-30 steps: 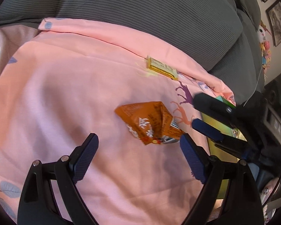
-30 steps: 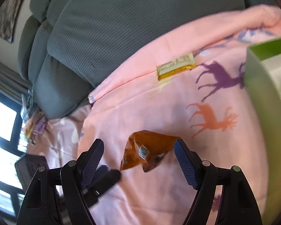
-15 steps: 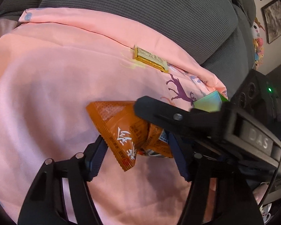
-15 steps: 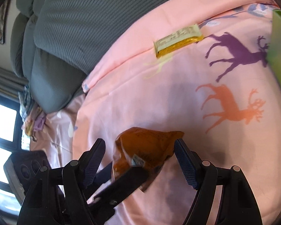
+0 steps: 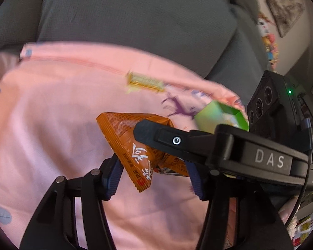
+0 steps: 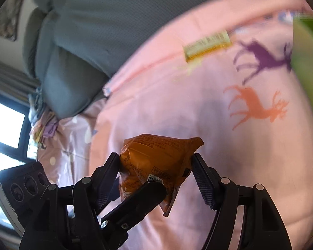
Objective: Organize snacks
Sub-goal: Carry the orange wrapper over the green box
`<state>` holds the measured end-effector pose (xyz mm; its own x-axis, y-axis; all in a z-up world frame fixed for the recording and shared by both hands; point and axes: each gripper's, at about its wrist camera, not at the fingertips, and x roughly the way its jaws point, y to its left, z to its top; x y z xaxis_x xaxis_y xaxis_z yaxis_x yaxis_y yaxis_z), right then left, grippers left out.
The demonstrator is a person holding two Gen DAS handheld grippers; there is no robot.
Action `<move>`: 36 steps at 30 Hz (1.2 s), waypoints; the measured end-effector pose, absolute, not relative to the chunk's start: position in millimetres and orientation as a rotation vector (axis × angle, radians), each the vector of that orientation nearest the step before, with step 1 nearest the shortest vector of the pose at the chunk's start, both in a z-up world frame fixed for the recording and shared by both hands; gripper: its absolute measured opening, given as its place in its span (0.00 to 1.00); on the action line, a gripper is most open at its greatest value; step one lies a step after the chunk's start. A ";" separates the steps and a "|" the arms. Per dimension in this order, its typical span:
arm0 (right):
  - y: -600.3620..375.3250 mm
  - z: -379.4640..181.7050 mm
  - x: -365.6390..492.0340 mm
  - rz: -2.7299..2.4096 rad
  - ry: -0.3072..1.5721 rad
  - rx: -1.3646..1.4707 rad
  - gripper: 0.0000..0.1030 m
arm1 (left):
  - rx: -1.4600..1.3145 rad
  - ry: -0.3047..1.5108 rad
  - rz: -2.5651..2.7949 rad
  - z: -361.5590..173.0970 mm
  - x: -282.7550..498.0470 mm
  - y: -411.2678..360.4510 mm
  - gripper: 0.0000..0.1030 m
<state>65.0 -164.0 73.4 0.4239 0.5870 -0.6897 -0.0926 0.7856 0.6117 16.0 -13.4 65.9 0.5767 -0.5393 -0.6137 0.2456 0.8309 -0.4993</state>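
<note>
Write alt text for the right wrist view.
An orange snack packet sits between the closing fingers of the right gripper, above a pink deer-print blanket. The left gripper's finger crosses below it; a yellow bar lies further back.

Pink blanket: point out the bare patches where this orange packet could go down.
Free: the pink blanket left of the orange packet, up to the grey cushions. Also between the gold bar and the packet. Crowded: beside the green box.
</note>
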 end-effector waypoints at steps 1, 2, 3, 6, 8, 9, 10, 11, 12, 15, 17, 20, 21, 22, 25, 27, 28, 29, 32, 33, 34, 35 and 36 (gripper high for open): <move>-164.8 82.3 61.8 0.453 1.037 0.512 0.70 | -0.387 0.813 -0.482 73.2 11.7 -15.4 0.55; -166.8 93.7 57.9 0.455 1.010 0.485 0.70 | -0.389 0.780 -0.494 83.0 6.9 -19.8 0.55; -172.1 108.2 51.6 0.459 0.972 0.458 0.70 | -0.382 0.755 -0.503 90.5 3.8 -24.3 0.54; -187.6 134.3 37.9 0.451 0.901 0.428 0.70 | -0.357 0.692 -0.542 114.1 -5.6 -42.9 0.54; -202.9 148.9 28.6 0.432 0.858 0.419 0.70 | -0.346 0.658 -0.578 126.1 -8.7 -60.7 0.54; -215.1 156.8 22.7 0.415 0.835 0.419 0.70 | -0.342 0.648 -0.594 130.1 -9.0 -69.3 0.54; -221.2 160.6 19.4 0.403 0.820 0.422 0.70 | -0.336 0.638 -0.611 134.3 -9.6 -78.2 0.54; -233.8 165.6 13.9 0.390 0.796 0.425 0.70 | -0.320 0.628 -0.632 138.6 -10.0 -91.3 0.54; -242.3 168.2 10.4 0.382 0.781 0.429 0.70 | -0.309 0.623 -0.647 142.3 -10.5 -101.4 0.54; -276.2 173.0 0.1 0.334 0.744 0.458 0.70 | -0.283 0.624 -0.695 148.6 -5.9 -131.5 0.54; -292.7 174.0 -5.1 0.297 0.730 0.483 0.70 | -0.274 0.630 -0.733 149.8 -1.8 -151.9 0.54; -321.0 169.3 -8.9 0.264 0.722 0.529 0.70 | -0.251 0.651 -0.765 148.1 2.8 -178.0 0.53; -331.0 165.7 -9.1 0.248 0.730 0.546 0.70 | -0.250 0.666 -0.778 145.5 5.9 -186.9 0.53; -338.7 162.5 -9.8 0.230 0.740 0.557 0.70 | -0.251 0.680 -0.791 144.2 6.8 -192.0 0.53; -359.9 153.1 -10.8 0.177 0.760 0.586 0.70 | -0.237 0.718 -0.827 138.1 10.6 -216.6 0.53; -372.0 146.2 -10.6 0.151 0.770 0.617 0.70 | -0.228 0.740 -0.841 132.6 14.4 -229.8 0.53; -377.9 142.8 -10.2 0.139 0.778 0.632 0.70 | -0.225 0.750 -0.848 130.4 12.3 -232.4 0.53; -383.1 138.8 -9.1 0.124 0.791 0.645 0.70 | -0.223 0.764 -0.854 126.2 14.7 -238.3 0.53; -390.7 129.5 -5.0 0.091 0.824 0.671 0.70 | -0.213 0.806 -0.855 117.1 14.1 -245.8 0.53; -393.8 125.6 -3.1 0.078 0.838 0.678 0.70 | -0.213 0.822 -0.852 114.6 14.9 -248.2 0.53; -396.6 121.8 -1.1 0.064 0.853 0.682 0.70 | -0.210 0.838 -0.848 112.1 15.5 -252.0 0.53; -398.9 118.2 0.8 0.055 0.867 0.685 0.70 | -0.210 0.852 -0.844 109.5 16.7 -252.6 0.53; -400.0 116.0 1.3 0.052 0.873 0.687 0.70 | -0.212 0.858 -0.844 107.9 17.2 -252.2 0.53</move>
